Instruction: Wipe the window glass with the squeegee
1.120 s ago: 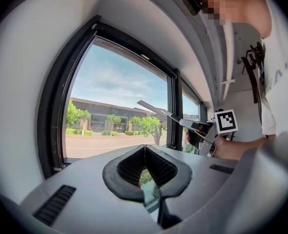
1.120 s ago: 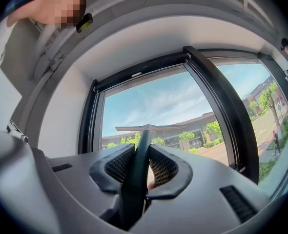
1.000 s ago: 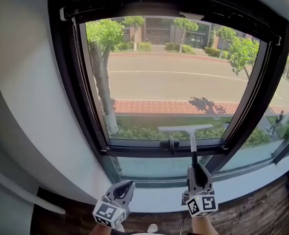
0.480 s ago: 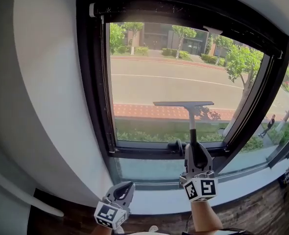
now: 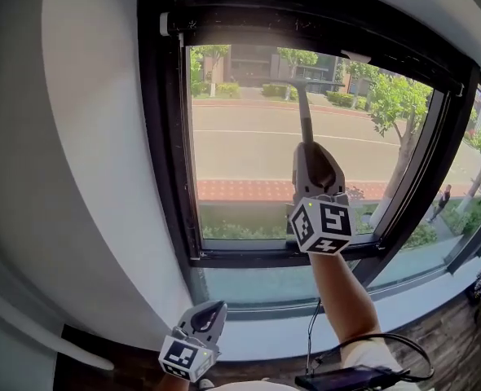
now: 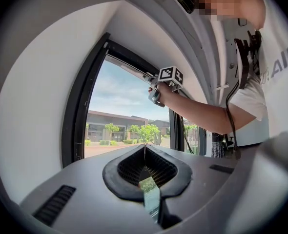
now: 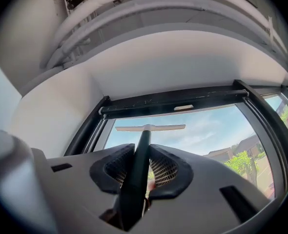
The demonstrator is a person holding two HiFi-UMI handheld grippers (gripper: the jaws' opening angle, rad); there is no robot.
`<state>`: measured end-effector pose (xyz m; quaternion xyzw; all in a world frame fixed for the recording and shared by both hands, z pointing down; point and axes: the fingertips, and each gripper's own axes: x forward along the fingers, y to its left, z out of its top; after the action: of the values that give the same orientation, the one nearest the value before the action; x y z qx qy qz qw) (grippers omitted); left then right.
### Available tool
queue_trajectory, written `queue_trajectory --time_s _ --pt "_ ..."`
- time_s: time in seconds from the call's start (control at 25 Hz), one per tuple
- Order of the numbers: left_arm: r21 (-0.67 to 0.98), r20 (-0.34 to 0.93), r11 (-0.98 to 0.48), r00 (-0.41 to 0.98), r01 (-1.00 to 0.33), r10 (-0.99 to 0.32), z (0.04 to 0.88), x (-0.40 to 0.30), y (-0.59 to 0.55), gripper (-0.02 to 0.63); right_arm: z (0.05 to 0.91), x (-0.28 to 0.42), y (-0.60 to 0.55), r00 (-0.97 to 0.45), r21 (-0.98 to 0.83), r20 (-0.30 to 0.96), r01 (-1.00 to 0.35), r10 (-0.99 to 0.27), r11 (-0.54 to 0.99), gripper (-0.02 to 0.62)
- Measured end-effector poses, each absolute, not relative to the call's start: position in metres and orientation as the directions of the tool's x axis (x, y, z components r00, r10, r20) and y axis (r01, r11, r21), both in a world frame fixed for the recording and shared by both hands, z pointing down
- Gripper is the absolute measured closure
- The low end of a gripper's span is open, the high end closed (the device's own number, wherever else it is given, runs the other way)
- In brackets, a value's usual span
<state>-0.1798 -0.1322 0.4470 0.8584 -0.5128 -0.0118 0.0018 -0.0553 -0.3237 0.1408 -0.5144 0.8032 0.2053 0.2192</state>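
Note:
My right gripper (image 5: 309,148) is raised in front of the window glass (image 5: 240,145) and is shut on the dark handle of the squeegee (image 5: 304,112). The handle runs upward to the blade, which lies level close under the top of the black window frame (image 5: 163,137). In the right gripper view the squeegee (image 7: 150,127) sticks out from between the jaws of the right gripper (image 7: 143,149), its pale blade across the upper glass. My left gripper (image 5: 211,311) hangs low by the sill, shut and empty; the left gripper (image 6: 145,148) looks up toward the raised right gripper (image 6: 171,75).
A white wall (image 5: 94,177) flanks the window on the left. A second pane (image 5: 461,194) continues to the right behind a slanted black post. Below the main pane runs a narrow lower pane (image 5: 257,282) and a pale sill. A cable and black device (image 5: 346,376) hang at the bottom edge.
The right gripper has carried the squeegee upward, from near the bottom of the pane to close under the top frame. The left gripper has stayed low and shut.

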Motion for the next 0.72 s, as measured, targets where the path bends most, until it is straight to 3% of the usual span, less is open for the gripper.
queue_trajectory --time_s 0.72 --pt "0.014 -0.010 -0.476 0.476 -0.879 -0.879 0.447 -0.190 -0.128 0.588 0.078 -0.089 -0.380 -0.299 0.106 -0.583 -0.950 -0.755 0.294 0.495"
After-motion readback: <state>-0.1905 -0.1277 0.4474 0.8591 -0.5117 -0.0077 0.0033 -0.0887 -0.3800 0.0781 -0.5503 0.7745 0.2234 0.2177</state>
